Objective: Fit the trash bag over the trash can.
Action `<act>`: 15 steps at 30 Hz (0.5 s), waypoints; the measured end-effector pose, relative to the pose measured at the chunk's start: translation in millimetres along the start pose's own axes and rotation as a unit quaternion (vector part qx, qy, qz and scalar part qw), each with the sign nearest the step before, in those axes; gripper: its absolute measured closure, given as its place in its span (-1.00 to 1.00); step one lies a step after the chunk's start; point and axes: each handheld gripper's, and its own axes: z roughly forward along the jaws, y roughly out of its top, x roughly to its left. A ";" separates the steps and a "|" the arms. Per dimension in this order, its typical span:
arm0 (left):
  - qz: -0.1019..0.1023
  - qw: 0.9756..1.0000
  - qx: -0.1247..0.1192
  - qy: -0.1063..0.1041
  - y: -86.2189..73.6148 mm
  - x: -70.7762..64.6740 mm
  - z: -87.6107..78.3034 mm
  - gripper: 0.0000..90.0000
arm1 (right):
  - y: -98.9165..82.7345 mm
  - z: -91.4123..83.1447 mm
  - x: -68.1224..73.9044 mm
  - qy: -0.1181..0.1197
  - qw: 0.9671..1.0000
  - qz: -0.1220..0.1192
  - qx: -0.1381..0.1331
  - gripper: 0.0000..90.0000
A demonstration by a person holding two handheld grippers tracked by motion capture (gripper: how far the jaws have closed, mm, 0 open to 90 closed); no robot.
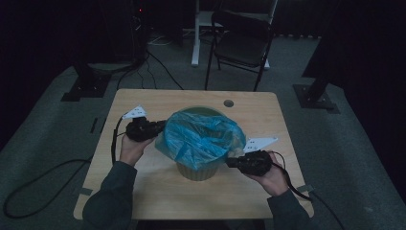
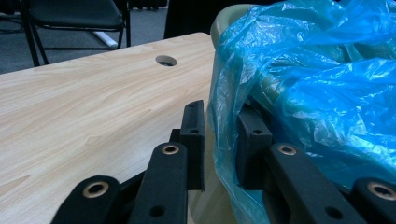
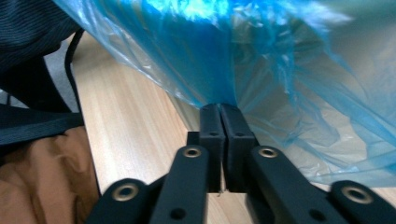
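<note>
A pale bin (image 1: pixel 196 172) stands at the middle of the wooden table (image 1: pixel 143 191), lined with a crumpled blue plastic bag (image 1: pixel 201 136) that spills over its rim. My left gripper (image 1: pixel 160 128) is at the bag's left side. In the left gripper view its jaws (image 2: pixel 220 112) stand apart with the hanging film (image 2: pixel 317 84) in the gap, not pinched. My right gripper (image 1: pixel 231 162) is low at the bin's right side. In the right gripper view its jaws (image 3: pixel 219 108) are pressed together where the bag's lower edge (image 3: pixel 210 46) meets their tips.
A round cable hole (image 1: pixel 229 103) sits near the table's far edge. A black folding chair (image 1: pixel 242 43) stands behind the table. Cables (image 1: pixel 43 182) trail across the floor at the left. The person's sleeves come in over the table's near edge.
</note>
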 end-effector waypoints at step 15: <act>-0.005 1.000 -0.024 0.011 6.6 3.6 -15.0 0.60 | 7.3 -50.9 -6.9 -0.029 0.996 -0.006 -0.084 0.38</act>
